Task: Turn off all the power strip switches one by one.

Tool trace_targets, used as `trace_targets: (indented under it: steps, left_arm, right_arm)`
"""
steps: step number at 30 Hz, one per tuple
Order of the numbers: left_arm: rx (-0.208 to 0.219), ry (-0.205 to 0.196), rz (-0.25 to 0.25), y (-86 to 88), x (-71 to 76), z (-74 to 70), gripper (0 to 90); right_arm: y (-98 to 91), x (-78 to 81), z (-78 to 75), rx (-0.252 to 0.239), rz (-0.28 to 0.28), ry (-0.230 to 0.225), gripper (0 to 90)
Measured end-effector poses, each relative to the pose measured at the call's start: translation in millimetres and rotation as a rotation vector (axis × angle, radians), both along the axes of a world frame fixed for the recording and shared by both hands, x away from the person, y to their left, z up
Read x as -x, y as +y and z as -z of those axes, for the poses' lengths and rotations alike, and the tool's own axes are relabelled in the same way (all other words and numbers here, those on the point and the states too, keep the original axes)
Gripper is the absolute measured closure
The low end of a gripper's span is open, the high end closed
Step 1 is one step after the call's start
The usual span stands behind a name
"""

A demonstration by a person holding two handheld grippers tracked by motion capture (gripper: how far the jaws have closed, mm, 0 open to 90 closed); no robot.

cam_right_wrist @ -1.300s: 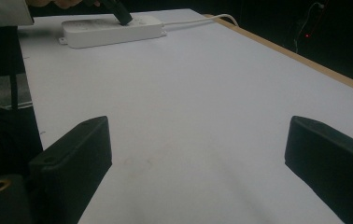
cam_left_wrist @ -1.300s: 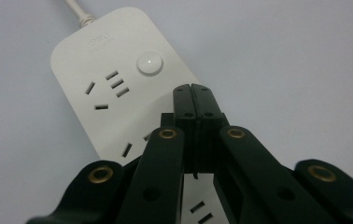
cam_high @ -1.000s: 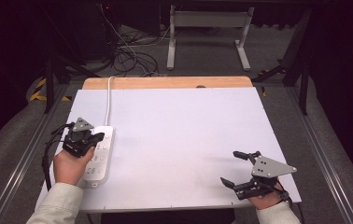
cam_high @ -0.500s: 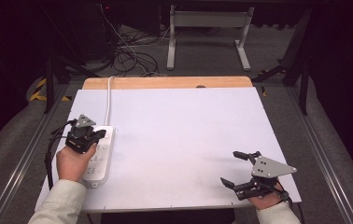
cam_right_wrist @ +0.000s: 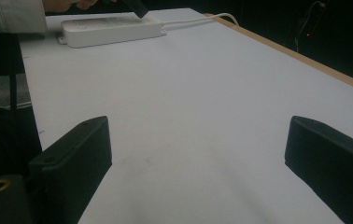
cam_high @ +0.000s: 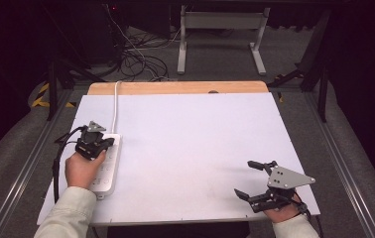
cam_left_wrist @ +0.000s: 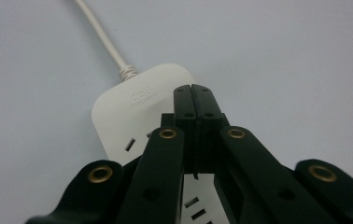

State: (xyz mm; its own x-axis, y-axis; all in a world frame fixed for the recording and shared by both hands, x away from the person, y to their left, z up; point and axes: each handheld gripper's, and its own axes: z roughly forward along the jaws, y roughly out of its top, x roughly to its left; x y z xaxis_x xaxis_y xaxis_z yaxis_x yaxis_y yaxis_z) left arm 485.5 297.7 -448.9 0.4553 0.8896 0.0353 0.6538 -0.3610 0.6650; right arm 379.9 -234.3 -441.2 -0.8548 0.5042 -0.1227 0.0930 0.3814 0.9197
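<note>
A white power strip [cam_high: 107, 166] lies along the left side of the white table top [cam_high: 190, 139], and its white cable [cam_high: 114, 106] runs off the far edge. My left gripper [cam_high: 95, 142] is over the strip's far end. In the left gripper view its jaws are pressed together at the left gripper's tips [cam_left_wrist: 194, 99] with nothing between them, just above the strip [cam_left_wrist: 128, 112] near the cable [cam_left_wrist: 103, 37] entry. Whether they touch it is unclear. My right gripper [cam_high: 243, 177] rests near the front right edge, jaws wide apart and empty [cam_right_wrist: 198, 135].
A wooden strip [cam_high: 175, 88] borders the table's far edge. Beyond it are tangled floor cables [cam_high: 141, 54] and a grey stand [cam_high: 220, 29]. In the right gripper view the power strip [cam_right_wrist: 111, 28] lies far across the bare surface.
My left gripper has shifted slightly right and forward over the strip's far end. The right gripper has not moved.
</note>
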Motion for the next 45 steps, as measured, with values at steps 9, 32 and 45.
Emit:
trace_targets:
  steps: [9,32,45]
  left_arm:
    - [0.005,0.003,0.001,0.9,-1.5,3.8,90.0]
    - [0.01,-0.032,0.003,-1.7,-1.1,9.1,90.0]
    - [-0.031,-0.071,-0.019,-2.4,7.3,7.4,90.0]
  right_arm:
    - [-0.1,0.2,-0.1,-0.001,-0.001,0.001,8.0]
    - [1.0,0.4,0.4,0.004,-0.008,0.002,7.9]
    - [1.0,1.6,0.4,0.004,-0.01,0.001,7.9]
